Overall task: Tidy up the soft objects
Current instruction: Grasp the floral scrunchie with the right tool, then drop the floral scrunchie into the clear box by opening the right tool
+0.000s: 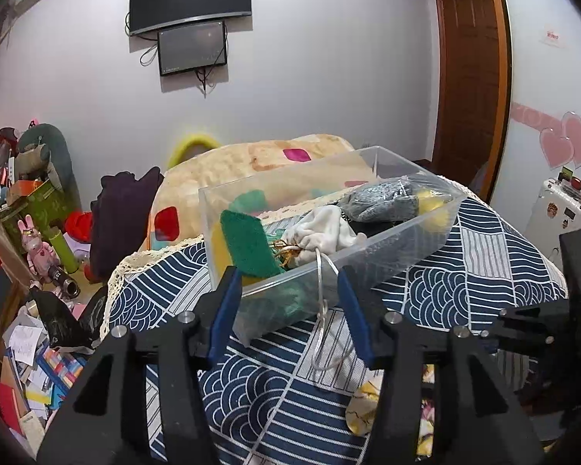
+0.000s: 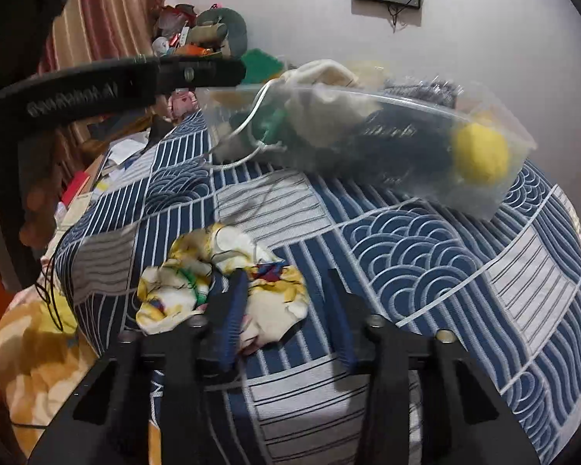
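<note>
Left tongs (image 1: 286,290) gape around box (image 1: 387,248) corner; right tongs (image 2: 286,302) gape over scarf (image 2: 275,306).

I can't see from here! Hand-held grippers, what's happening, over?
Left hand-held gripper open at clear box. Right hand-held gripper open over patterned cloth on bed. White cord dangles out of box.

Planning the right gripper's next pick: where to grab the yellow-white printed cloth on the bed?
Pinch the raised crumpled fold nearest the right gripper, coming from above and the near side. The printed cloth lies bunched on the bedspread, so ridges stand proud; flat edges offer nothing.
</note>
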`<action>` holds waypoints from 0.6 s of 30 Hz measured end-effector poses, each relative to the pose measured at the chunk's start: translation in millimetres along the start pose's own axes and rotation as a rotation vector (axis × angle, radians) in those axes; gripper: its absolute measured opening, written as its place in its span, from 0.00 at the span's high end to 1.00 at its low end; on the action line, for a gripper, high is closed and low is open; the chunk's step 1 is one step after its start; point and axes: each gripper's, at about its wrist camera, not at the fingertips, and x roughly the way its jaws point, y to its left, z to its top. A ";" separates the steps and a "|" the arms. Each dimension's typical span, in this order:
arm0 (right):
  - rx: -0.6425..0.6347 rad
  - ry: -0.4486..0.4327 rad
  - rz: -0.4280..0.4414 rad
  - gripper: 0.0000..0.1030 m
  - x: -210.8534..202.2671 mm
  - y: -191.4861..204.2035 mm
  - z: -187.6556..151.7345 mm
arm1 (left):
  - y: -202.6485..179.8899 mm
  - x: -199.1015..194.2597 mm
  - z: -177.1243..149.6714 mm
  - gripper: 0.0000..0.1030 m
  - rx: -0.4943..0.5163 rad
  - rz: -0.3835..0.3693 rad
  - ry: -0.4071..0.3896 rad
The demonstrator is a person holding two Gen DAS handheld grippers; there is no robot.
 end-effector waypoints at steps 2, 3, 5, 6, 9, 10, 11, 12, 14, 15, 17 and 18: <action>-0.017 -0.002 0.014 0.88 0.6 5.5 -1.2 | 0.8 -4.2 -2.8 0.45 -0.016 -0.008 -0.002; -0.013 -0.004 0.020 0.90 0.7 6.4 -0.3 | 2.0 -5.8 -4.6 0.44 -0.025 -0.012 -0.002; -0.019 -0.008 0.018 0.92 1.4 9.4 0.7 | 5.1 -9.9 -8.3 0.41 -0.045 -0.019 0.000; -0.021 -0.014 0.013 0.92 0.7 12.2 0.7 | 6.4 -11.7 -9.9 0.40 -0.052 -0.021 0.000; -0.020 -0.040 0.001 0.93 -5.4 13.2 3.6 | 10.4 -17.6 -14.3 0.38 -0.070 -0.009 -0.005; -0.020 -0.053 -0.006 0.93 -8.6 13.2 4.8 | 11.2 -19.7 -15.3 0.38 -0.072 -0.002 -0.010; -0.017 -0.068 -0.015 0.93 -12.5 13.0 6.0 | 12.3 -22.7 -16.5 0.38 -0.075 0.004 -0.016; -0.014 -0.084 -0.019 0.93 -16.7 12.3 8.8 | 13.6 -25.0 -17.2 0.38 -0.079 0.007 -0.021; -0.005 -0.119 -0.028 0.93 -24.9 9.8 14.8 | 15.6 -29.6 -17.8 0.37 -0.092 0.013 -0.034; 0.003 -0.141 -0.034 0.93 -29.9 7.5 19.4 | 16.1 -31.4 -17.9 0.36 -0.097 0.017 -0.041; 0.018 -0.182 -0.037 0.93 -38.4 2.8 30.1 | 16.9 -36.5 -18.9 0.35 -0.102 0.029 -0.061; 0.030 -0.209 -0.044 0.93 -43.6 0.6 34.9 | 16.7 -38.8 -19.1 0.35 -0.102 0.034 -0.071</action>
